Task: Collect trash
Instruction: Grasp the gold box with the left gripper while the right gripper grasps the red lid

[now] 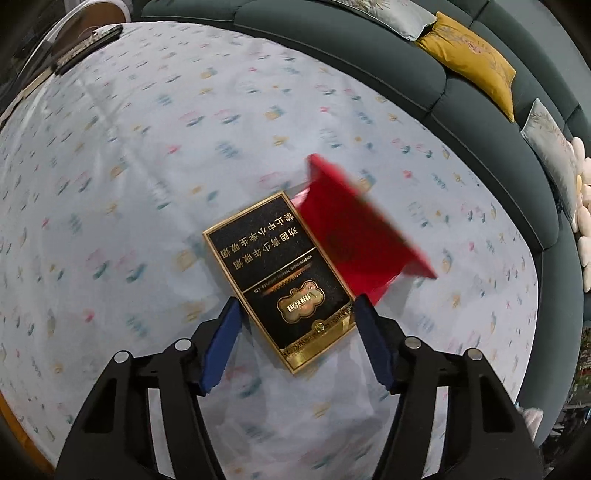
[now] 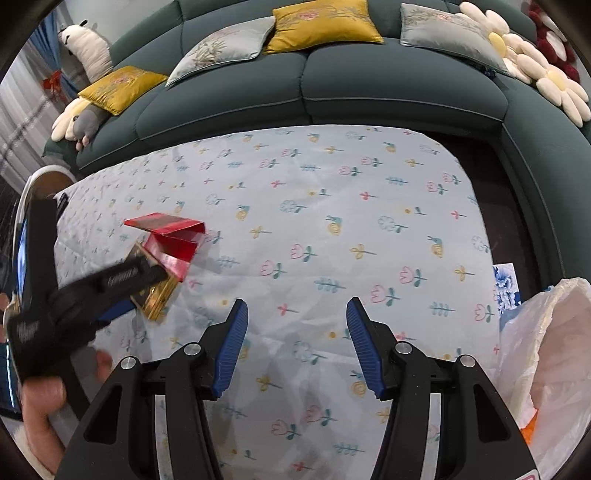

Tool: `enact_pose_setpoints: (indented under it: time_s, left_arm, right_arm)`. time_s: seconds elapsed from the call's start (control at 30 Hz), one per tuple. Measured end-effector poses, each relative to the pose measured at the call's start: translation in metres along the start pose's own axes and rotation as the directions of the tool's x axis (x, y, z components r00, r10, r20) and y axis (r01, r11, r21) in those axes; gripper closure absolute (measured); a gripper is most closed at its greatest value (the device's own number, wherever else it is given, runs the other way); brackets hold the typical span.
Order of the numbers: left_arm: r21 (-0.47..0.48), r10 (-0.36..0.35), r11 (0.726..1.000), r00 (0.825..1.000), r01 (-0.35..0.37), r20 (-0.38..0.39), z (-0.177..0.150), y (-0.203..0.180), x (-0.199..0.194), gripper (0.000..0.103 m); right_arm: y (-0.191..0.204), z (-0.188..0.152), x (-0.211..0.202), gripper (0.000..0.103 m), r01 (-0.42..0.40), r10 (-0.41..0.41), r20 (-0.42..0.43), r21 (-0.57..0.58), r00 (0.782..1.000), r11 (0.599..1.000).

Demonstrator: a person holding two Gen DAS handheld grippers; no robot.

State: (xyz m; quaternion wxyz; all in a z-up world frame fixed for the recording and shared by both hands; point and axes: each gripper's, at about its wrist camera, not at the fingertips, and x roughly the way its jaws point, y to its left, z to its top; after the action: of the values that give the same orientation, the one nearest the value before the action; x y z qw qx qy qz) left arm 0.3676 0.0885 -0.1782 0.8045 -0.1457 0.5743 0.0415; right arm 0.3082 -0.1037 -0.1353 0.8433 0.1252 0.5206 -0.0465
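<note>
Item: black-and-gold carton, red lid open, uncollected on surface. Left gripper straddled it, ungripped; right gripper empty, half-open. Bag waited.

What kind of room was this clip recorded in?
Most likely a home living room: a dark green sofa with yellow and grey cushions, plush toys at one end, and a low table under a floral tablecloth in front.

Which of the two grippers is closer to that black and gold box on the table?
Left. The left gripper straddles the black and gold box, one pad at each side. The right gripper hovers over bare tablecloth, well away, with open jaws holding nothing.
</note>
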Motion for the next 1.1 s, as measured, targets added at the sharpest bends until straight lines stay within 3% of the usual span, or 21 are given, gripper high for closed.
enact_pose_setpoints:
  time_s: [0.1, 0.13, 0.17, 0.23, 0.43, 0.6, 0.7, 0.83, 0.97, 1.1]
  left_arm:
    - [-0.015, 0.000, 1.000, 1.000, 0.000, 0.000, -0.009, 0.020, -0.009, 0.045]
    - [-0.025, -0.002, 1.000, 1.000, 0.002, -0.001, -0.009, 0.028, -0.012, 0.051]
    - [-0.032, -0.013, 0.999, 1.000, 0.013, 0.003, -0.010, 0.034, -0.015, 0.063]
    - [-0.036, -0.038, 0.999, 0.999, 0.038, -0.009, -0.008, 0.044, -0.017, 0.071]
    - [-0.063, -0.046, 0.997, 0.999, 0.045, -0.006, 0.001, 0.065, -0.020, 0.069]
    - [-0.086, -0.057, 0.995, 0.998, 0.058, 0.019, 0.006, 0.063, -0.027, 0.043]
    - [-0.072, -0.045, 0.996, 0.999, 0.046, 0.020, 0.012, 0.044, -0.021, 0.034]
    - [-0.104, -0.001, 0.995, 1.000, -0.001, -0.020, 0.017, 0.031, -0.003, 0.035]
    - [-0.101, 0.044, 0.994, 0.999, -0.047, -0.030, 0.021, 0.028, 0.003, 0.046]
    - [-0.136, 0.025, 0.990, 1.000, -0.027, -0.016, 0.025, 0.040, -0.001, 0.060]
  right_arm:
    - [0.014, -0.001, 0.000, 0.049, -0.011, 0.011, -0.002, -0.028, 1.000, 1.000]
    - [0.021, 0.000, 0.001, 0.049, -0.016, 0.016, -0.003, -0.037, 1.000, 0.999]
    - [0.025, 0.000, 0.001, 0.049, -0.020, 0.020, -0.005, -0.044, 1.000, 0.999]
    - [0.039, 0.001, 0.004, 0.049, -0.032, 0.031, -0.008, -0.066, 0.999, 0.997]
    - [0.082, 0.014, 0.021, 0.049, -0.056, 0.054, -0.015, -0.166, 0.998, 0.985]
    - [0.092, 0.028, 0.030, 0.049, -0.044, 0.043, -0.012, -0.193, 0.999, 0.980]
    - [0.088, 0.035, 0.033, 0.049, -0.037, 0.036, -0.010, -0.189, 0.999, 0.981]
    - [0.085, 0.042, 0.037, 0.049, -0.031, 0.029, -0.014, -0.202, 0.999, 0.979]
    - [0.088, 0.046, 0.042, 0.049, -0.034, 0.031, -0.018, -0.234, 0.999, 0.972]
    - [0.097, 0.048, 0.049, 0.049, -0.045, 0.041, -0.024, -0.259, 0.999, 0.965]
